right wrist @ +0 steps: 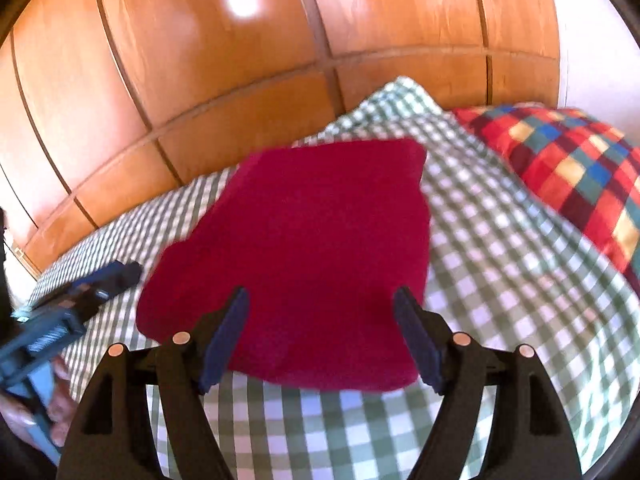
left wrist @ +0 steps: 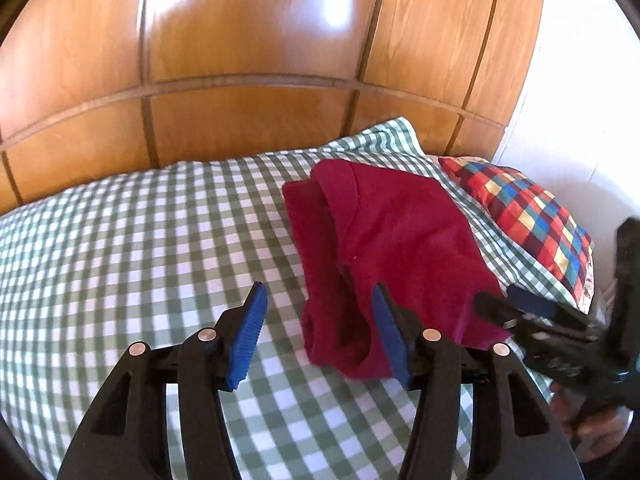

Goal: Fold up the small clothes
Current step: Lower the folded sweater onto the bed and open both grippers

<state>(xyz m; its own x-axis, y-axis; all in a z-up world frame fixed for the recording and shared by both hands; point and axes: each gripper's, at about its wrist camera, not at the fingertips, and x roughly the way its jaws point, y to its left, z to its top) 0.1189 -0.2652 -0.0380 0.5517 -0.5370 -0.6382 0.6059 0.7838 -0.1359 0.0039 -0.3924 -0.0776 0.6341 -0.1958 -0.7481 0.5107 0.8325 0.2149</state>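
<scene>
A folded dark red knit garment (right wrist: 312,248) lies on the green-and-white checked bedcover (left wrist: 140,232), near a multicoloured checked cushion (right wrist: 572,172), while the left gripper (left wrist: 320,316) and right gripper (right wrist: 322,312) hover above it, both released, grasping nothing.

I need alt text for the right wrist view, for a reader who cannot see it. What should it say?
A folded dark red garment lies on a green-and-white checked bed cover, seen between the open blue pads of the right tool, which holds nothing. The left tool enters at the left edge, a multicoloured checked pillow lies at right, and wooden panels stand behind.
</scene>
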